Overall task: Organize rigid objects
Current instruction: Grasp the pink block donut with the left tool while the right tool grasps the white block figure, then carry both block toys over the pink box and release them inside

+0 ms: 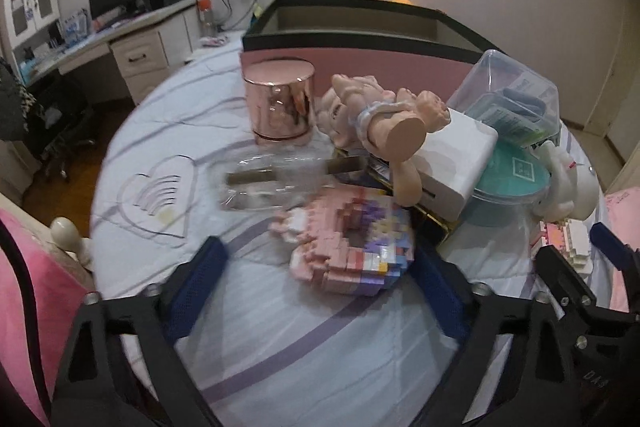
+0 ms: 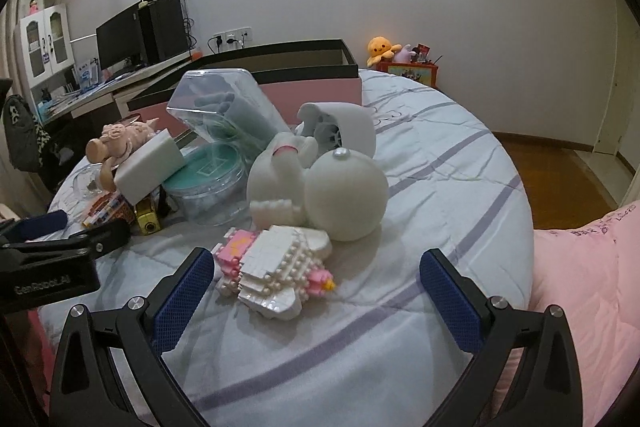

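Blocks fill both views: a pink block model (image 1: 348,247) lies on the bedspread (image 1: 280,347) between the left gripper's (image 1: 320,275) open jaws, untouched by either pad, and a white block model (image 2: 280,267) lies between the right gripper's (image 2: 316,287) jaws, also wide apart. Beyond sit a copper tin (image 1: 279,103), a doll (image 1: 376,115), a white figure (image 2: 320,187) (lying on its side) and a pink box (image 2: 312,83).

Left gripper (image 1: 320,267) and right gripper (image 2: 316,279) both tilted downward, jaws spread wide, nothing gripped.
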